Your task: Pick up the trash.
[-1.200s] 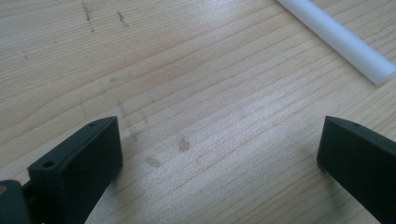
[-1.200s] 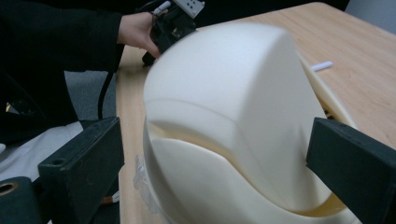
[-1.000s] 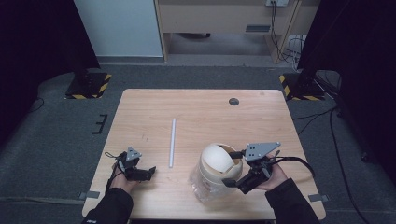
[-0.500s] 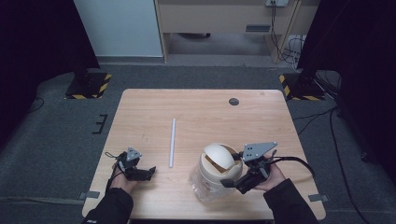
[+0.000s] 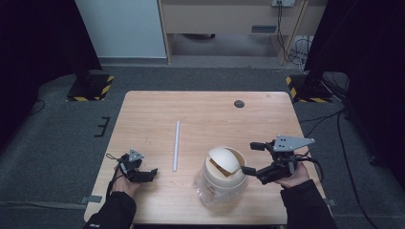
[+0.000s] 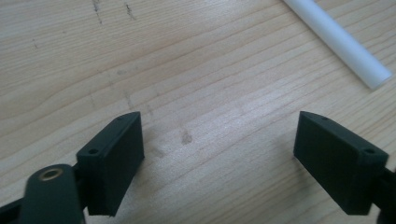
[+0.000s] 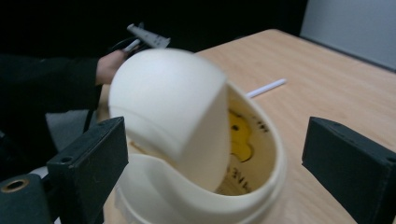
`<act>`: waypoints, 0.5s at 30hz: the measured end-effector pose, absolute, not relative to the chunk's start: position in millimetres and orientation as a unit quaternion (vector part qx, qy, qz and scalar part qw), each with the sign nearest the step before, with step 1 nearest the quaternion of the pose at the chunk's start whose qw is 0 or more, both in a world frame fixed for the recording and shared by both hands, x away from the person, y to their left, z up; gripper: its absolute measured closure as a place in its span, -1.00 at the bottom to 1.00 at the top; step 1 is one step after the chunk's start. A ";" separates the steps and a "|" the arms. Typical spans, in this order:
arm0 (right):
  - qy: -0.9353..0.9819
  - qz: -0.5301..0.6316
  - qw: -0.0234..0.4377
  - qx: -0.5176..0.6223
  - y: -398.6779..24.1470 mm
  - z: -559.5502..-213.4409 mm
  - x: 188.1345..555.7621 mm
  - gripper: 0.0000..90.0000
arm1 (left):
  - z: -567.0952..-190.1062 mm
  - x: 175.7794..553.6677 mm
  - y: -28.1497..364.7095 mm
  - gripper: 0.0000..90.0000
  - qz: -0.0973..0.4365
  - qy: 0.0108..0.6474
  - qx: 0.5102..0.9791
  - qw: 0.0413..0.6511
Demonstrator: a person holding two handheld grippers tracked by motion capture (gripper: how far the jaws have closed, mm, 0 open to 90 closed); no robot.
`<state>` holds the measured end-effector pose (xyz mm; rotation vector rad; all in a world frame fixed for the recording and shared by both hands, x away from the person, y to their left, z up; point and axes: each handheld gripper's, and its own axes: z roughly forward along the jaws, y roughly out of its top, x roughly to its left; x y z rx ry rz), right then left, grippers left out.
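Observation:
A clear plastic container (image 5: pixel 210 191) with a cream swing lid (image 5: pixel 223 162) stands near the table's front edge; its domed flap (image 7: pixel 168 107) is tilted and blurred, baring a yellowish inside (image 7: pixel 240 140). My right gripper (image 5: pixel 248 158) is just right of the lid, open, its jaws on either side of the lid's near side without gripping it (image 7: pixel 215 154). A white tube (image 5: pixel 176 144) lies on the wood at mid table. My left gripper (image 5: pixel 149 174) rests open on the table at the front left, nothing between its jaws (image 6: pixel 219 154); the tube's end (image 6: pixel 345 46) lies just beyond it.
A small dark disc (image 5: pixel 239 103) sits near the table's far edge. The wooden table (image 5: pixel 143 119) has bare wood at the back and left. Dark floor and yellow-black striped stand bases (image 5: pixel 90 86) surround it.
The lid's domed flap has tipped and now shows the container's inside. The right gripper has drawn slightly to the right of it. The left gripper has hardly moved.

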<state>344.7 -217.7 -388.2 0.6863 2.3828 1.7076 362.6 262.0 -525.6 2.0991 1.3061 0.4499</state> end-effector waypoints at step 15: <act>0.778 0.514 0.133 0.336 -254.4 -417.4 362.9 -0.83 | -501.7 359.8 246.1 -0.57 0.178 0.478 0.776 0.371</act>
